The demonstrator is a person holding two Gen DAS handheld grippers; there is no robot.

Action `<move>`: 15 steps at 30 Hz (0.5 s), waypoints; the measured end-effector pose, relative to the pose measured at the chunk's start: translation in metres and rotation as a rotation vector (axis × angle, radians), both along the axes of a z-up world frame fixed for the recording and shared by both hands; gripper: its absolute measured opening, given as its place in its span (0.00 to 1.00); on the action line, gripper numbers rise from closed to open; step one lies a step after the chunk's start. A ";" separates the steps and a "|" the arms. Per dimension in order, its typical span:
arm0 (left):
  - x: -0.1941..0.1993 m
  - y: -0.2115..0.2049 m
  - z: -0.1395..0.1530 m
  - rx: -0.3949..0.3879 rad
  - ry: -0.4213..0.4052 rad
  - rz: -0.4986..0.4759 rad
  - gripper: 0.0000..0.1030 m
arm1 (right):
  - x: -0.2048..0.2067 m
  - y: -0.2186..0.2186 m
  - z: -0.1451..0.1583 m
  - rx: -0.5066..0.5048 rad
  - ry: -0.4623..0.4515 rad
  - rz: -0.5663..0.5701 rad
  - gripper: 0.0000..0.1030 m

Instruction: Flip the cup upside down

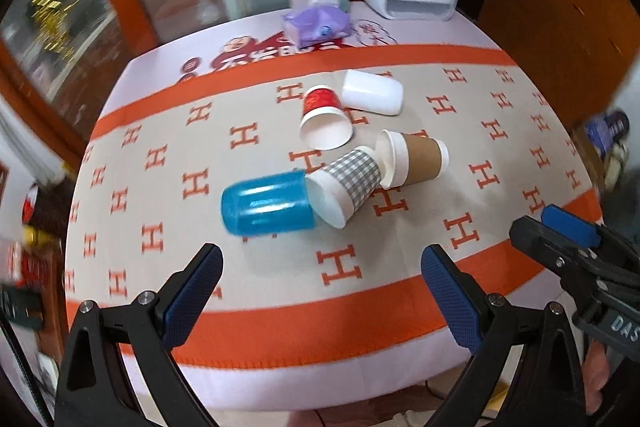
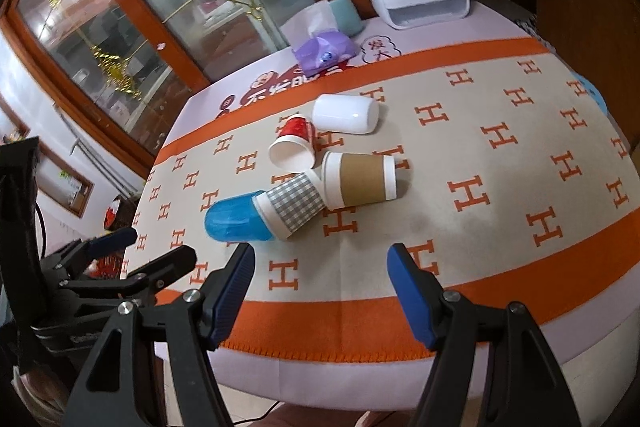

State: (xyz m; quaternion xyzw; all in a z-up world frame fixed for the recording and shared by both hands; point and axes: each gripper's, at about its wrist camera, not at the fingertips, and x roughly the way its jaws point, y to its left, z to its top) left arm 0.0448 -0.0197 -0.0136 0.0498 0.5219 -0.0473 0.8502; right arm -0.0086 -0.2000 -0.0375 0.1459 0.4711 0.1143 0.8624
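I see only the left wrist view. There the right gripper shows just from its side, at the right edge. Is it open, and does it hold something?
Observer: In the right wrist view, the right gripper is wide open and holds nothing. Only the H-patterned cloth shows between its fingers.
Operator: Which cup lies ahead of it?
Observer: The brown-sleeved cup lies on its side almost straight ahead. The checked cup lies slightly to the left of it.
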 end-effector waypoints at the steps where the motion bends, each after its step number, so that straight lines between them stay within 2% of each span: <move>1: 0.008 0.000 -0.001 0.003 0.012 -0.027 0.96 | 0.005 -0.001 -0.002 0.006 0.010 -0.011 0.67; 9: 0.073 -0.010 -0.010 0.040 0.085 -0.260 0.96 | 0.040 -0.009 -0.032 0.073 0.136 -0.109 0.67; 15: 0.121 -0.027 -0.044 0.043 0.211 -0.392 0.96 | 0.067 -0.012 -0.058 0.117 0.236 -0.175 0.67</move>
